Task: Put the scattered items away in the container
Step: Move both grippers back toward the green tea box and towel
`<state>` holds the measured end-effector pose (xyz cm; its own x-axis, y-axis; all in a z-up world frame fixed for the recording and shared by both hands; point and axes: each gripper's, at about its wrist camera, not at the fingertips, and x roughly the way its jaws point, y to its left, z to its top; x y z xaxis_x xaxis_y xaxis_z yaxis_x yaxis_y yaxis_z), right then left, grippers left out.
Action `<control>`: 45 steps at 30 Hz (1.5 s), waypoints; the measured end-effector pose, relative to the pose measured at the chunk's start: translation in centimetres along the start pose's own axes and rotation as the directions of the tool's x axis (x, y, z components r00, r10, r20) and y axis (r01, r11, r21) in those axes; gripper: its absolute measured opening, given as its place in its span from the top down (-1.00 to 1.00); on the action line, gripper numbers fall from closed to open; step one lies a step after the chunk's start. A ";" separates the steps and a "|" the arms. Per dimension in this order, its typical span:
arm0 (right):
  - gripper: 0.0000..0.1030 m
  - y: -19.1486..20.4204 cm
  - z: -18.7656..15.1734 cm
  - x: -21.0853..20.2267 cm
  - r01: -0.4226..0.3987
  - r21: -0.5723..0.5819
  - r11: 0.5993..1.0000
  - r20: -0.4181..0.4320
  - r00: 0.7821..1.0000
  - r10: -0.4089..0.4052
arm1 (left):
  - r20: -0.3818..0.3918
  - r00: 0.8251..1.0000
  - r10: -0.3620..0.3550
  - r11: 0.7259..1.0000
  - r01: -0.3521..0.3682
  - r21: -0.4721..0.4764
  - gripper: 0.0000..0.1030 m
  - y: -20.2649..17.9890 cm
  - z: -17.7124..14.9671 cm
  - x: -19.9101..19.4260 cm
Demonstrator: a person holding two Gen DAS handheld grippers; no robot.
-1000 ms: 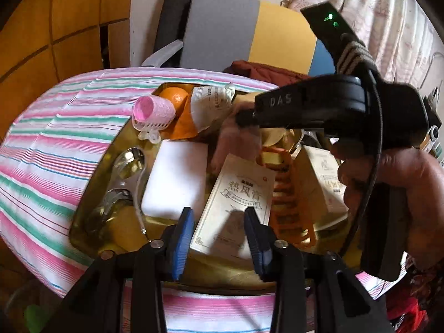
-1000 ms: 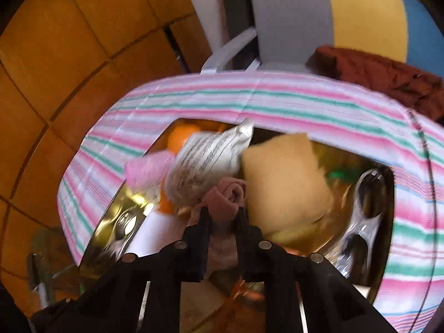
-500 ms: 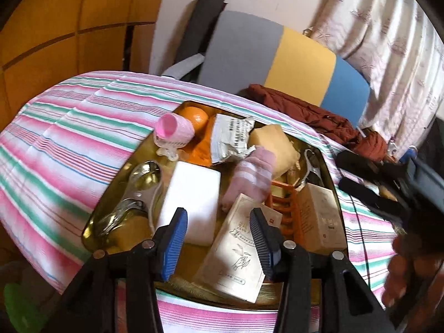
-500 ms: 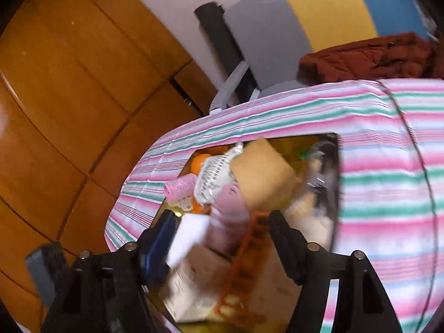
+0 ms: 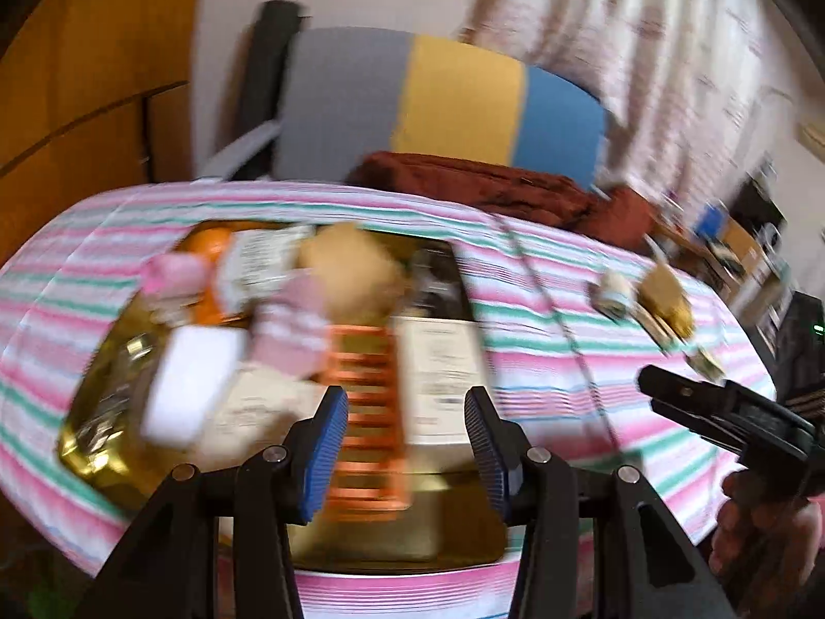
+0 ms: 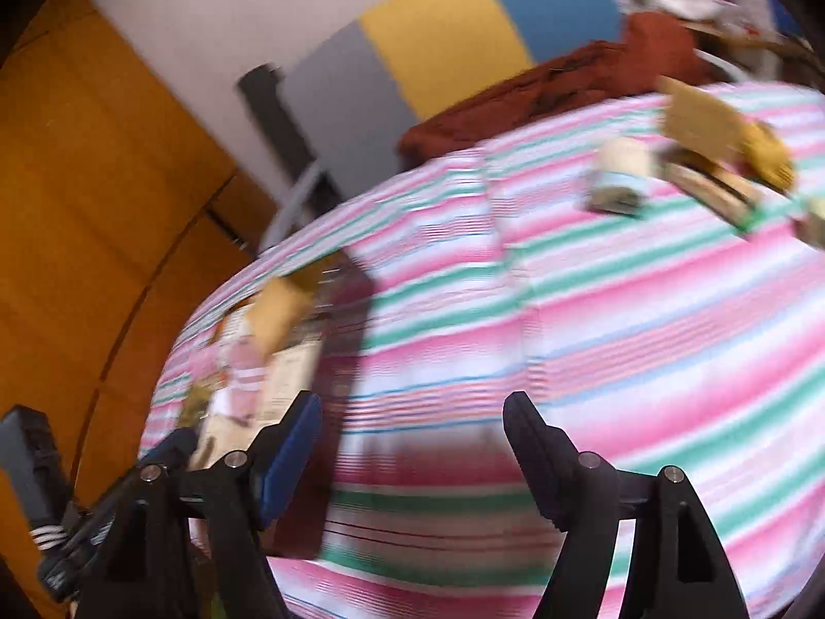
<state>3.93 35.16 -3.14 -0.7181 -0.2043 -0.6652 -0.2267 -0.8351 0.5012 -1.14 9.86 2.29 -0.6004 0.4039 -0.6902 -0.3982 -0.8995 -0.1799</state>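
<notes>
A gold tray (image 5: 454, 531) on the striped tablecloth holds several items: a pink rolled cloth (image 5: 291, 327), a white block (image 5: 191, 381), an orange rack (image 5: 368, 412), boxes and a tan sponge (image 5: 348, 268). My left gripper (image 5: 405, 443) is open and empty above the tray's near edge. My right gripper (image 6: 412, 443) is open and empty over bare cloth, right of the tray (image 6: 330, 278). Several loose items lie far right: a small jar (image 6: 619, 175), a tan card (image 6: 696, 124) and a yellow thing (image 6: 768, 155). The right gripper also shows in the left wrist view (image 5: 711, 407).
A chair (image 5: 438, 98) with grey, yellow and blue panels stands behind the table, with a dark red cloth (image 5: 490, 185) on it. A wooden wall (image 6: 93, 180) is at the left. A thin cord (image 5: 557, 320) runs across the tablecloth right of the tray.
My right gripper has let go of the pink rolled cloth in the tray, opened, and swung right over the tablecloth. My left gripper has pulled back and turned right.
</notes>
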 end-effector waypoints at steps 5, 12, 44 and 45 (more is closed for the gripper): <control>-0.44 -5.8 -0.7 -2.2 0.068 0.108 0.992 0.020 0.997 -0.071 | -0.043 0.994 -0.096 0.988 0.100 0.114 0.08 -5.9 0.1 1.6; -0.44 -11.6 -0.5 -5.5 0.144 0.180 0.973 0.103 0.981 -0.164 | -0.152 0.976 -0.152 0.962 0.182 0.202 0.08 -11.9 0.0 5.3; -0.50 -24.3 8.5 -4.2 0.461 0.245 0.853 0.211 0.833 -0.511 | -0.236 0.964 -0.119 0.916 0.199 0.349 -0.29 -25.3 9.8 24.5; -0.50 -24.2 8.5 -4.1 0.468 0.241 0.850 0.210 0.830 -0.516 | -0.230 0.966 -0.120 0.912 0.199 0.359 -0.29 -25.5 9.8 24.7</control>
<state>6.82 60.56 -7.82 -0.6175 0.3684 -0.6950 -0.6870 -0.6829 0.2484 -12.62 44.40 -3.27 -0.3725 0.4595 -0.8063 -0.7317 -0.6798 -0.0494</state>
